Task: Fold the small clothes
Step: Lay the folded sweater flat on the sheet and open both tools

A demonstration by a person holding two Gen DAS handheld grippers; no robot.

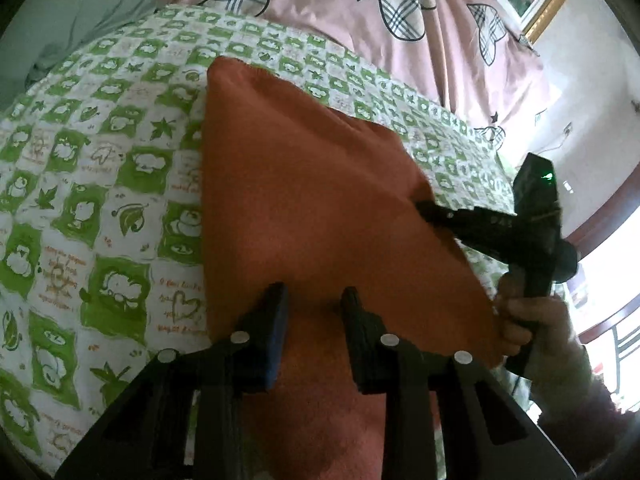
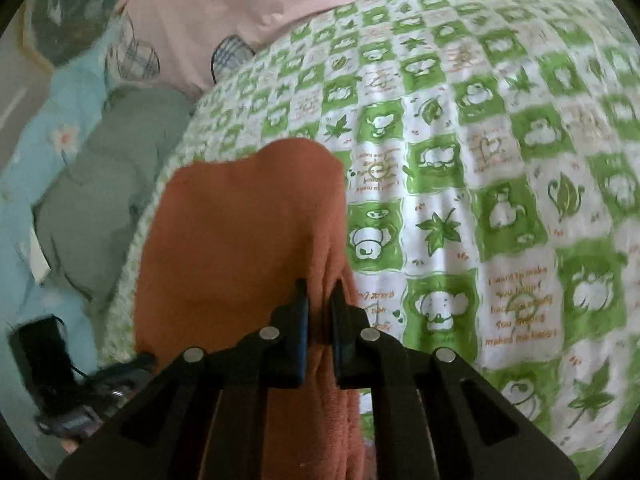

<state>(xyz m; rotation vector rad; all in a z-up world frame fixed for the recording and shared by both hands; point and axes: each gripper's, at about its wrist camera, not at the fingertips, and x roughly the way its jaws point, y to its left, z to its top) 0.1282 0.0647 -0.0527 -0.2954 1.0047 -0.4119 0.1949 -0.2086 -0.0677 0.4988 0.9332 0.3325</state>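
An orange fleece cloth (image 1: pixel 304 184) lies spread over a green-and-white checked sheet (image 1: pixel 100 184). My left gripper (image 1: pixel 314 300) hovers over its near edge with the jaws apart and cloth showing between them, not pinched. My right gripper (image 1: pixel 424 206) shows in the left wrist view at the cloth's right edge, held by a hand. In the right wrist view the right gripper (image 2: pixel 320 292) is shut on a bunched fold of the orange cloth (image 2: pixel 240 232), which drapes away from the fingers.
A pink quilt with plaid hearts (image 1: pixel 400 8) lies at the far side. A grey-green pillow (image 2: pixel 108 184) and a light blue floral cover (image 2: pixel 48 132) lie left of the sheet. A black device with cables (image 2: pixel 44 360) sits low left.
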